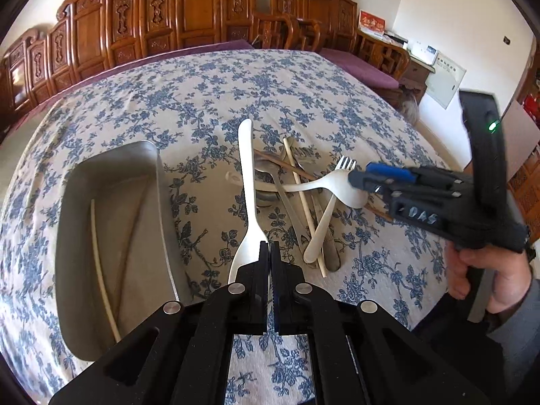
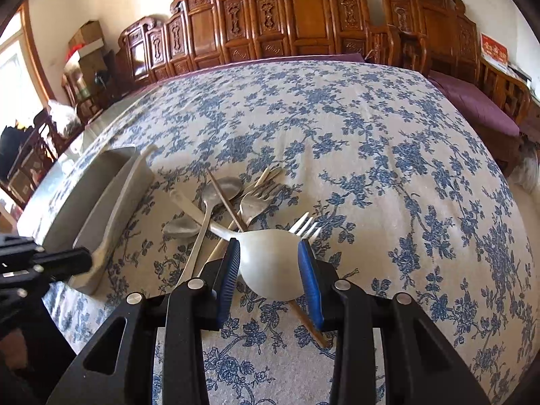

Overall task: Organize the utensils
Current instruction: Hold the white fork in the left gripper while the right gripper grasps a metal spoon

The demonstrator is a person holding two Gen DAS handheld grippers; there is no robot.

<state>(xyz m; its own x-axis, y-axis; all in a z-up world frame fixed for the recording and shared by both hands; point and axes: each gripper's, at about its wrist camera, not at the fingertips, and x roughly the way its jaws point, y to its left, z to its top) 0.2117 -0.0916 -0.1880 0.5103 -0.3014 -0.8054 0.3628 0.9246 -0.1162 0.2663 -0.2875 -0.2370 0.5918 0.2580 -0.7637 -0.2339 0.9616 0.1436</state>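
Note:
My left gripper is shut on the head of a white plastic fork, whose handle points away over the floral tablecloth, just right of a metal tray. In the right wrist view the same fork slants beside the tray, held by the left gripper. My right gripper has its blue pads pressed on the bowl of a white plastic spoon. That spoon lies on a pile of metal spoons, chopsticks and a white fork. From the left wrist view the right gripper sits at the pile's right side.
A pale chopstick lies inside the tray. A hand grips the right gripper's handle at the table's right edge. Carved wooden benches with purple cushions line the far wall. Bare tablecloth stretches behind and right of the pile.

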